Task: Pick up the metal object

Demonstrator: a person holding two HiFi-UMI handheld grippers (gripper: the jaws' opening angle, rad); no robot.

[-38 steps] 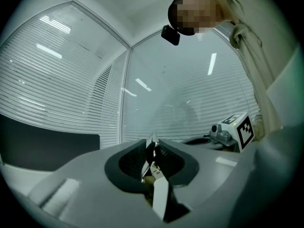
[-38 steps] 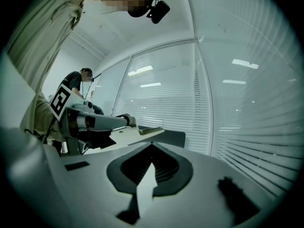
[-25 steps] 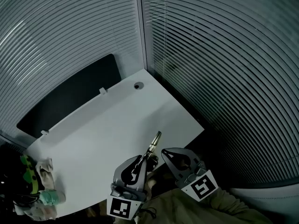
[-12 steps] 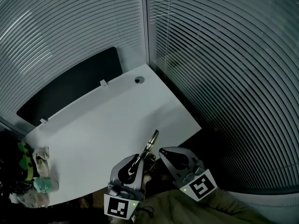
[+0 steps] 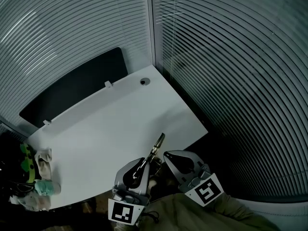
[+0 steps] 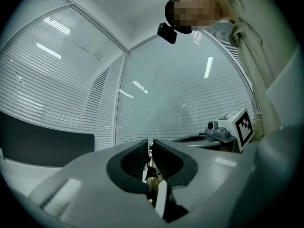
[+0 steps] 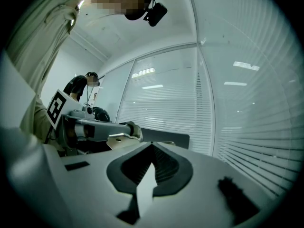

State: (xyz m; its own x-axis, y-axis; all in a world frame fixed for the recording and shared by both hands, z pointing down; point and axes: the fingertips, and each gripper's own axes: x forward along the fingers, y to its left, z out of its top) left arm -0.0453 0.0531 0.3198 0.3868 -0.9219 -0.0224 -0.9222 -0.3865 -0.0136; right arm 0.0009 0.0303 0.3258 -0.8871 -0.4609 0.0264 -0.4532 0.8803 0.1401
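The metal object (image 5: 157, 146) is a long, thin stick. It is pinched between the jaws of the left gripper (image 5: 144, 163). In the left gripper view, the stick (image 6: 150, 164) sits in the narrow gap, with the jaws squeezed on it from both sides. Most of it pokes out past the tips, over the near edge of the white table (image 5: 110, 124). I cannot tell if the far end touches the table.

The right gripper (image 5: 169, 156) is just beside the left one. Its jaws are closed tight with nothing in them.

What could go wrong? The stick is thin and smooth, and only its back end is held. I think it could swing or slide in the grip if the hand tips or shakes. If the jaws let go a little, it would fall onto the table edge or down to the floor. The right gripper is very near, so a bump from it could knock the stick loose. The pile of cloths (image 5: 41, 177) is far off on the left and is not in the way.
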